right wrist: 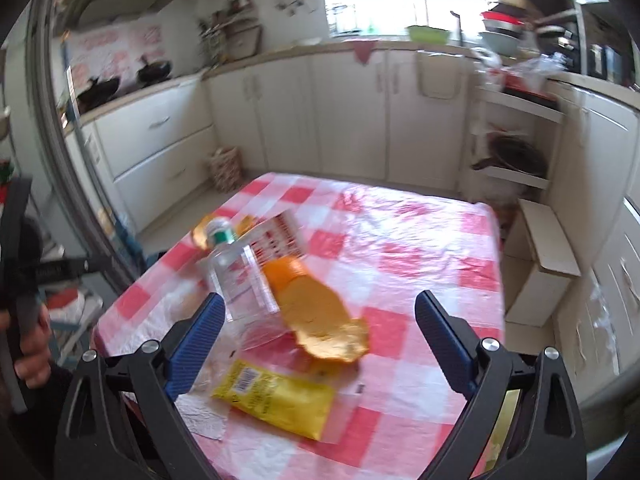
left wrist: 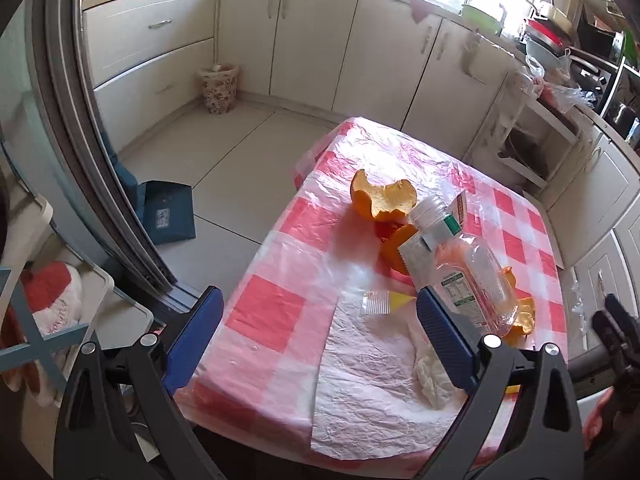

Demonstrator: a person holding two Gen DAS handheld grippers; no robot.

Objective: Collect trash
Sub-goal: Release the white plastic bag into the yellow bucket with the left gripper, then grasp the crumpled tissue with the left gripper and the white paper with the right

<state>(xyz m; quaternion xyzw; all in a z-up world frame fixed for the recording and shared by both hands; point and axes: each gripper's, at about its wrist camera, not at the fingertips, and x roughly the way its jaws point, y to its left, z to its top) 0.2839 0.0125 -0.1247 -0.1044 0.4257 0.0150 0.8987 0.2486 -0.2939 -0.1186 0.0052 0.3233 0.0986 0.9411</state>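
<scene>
My left gripper (left wrist: 318, 294) is open above the near left part of a table with a red and white checked cloth (left wrist: 264, 312), nothing between its blue pads. Ahead of it lie orange peels (left wrist: 382, 198), a clear plastic bottle (left wrist: 468, 276) on its side, a small clear wrapper (left wrist: 378, 302), a white crumpled tissue (left wrist: 434, 378) and a white sheet (left wrist: 368, 392). My right gripper (right wrist: 320, 298) is also open, above the table. Below it lie a big orange peel (right wrist: 320, 316), the bottle (right wrist: 236, 276), a printed carton (right wrist: 282, 236) and a yellow packet (right wrist: 276, 400).
A patterned waste bin (left wrist: 220, 88) stands on the floor in the cabinet corner, beyond the table's far left. A blue dustpan (left wrist: 168, 212) lies on the floor by the sliding door frame (left wrist: 92, 152). A person's hand (right wrist: 32, 344) shows at the left edge. A cardboard box (right wrist: 540, 252) sits right of the table.
</scene>
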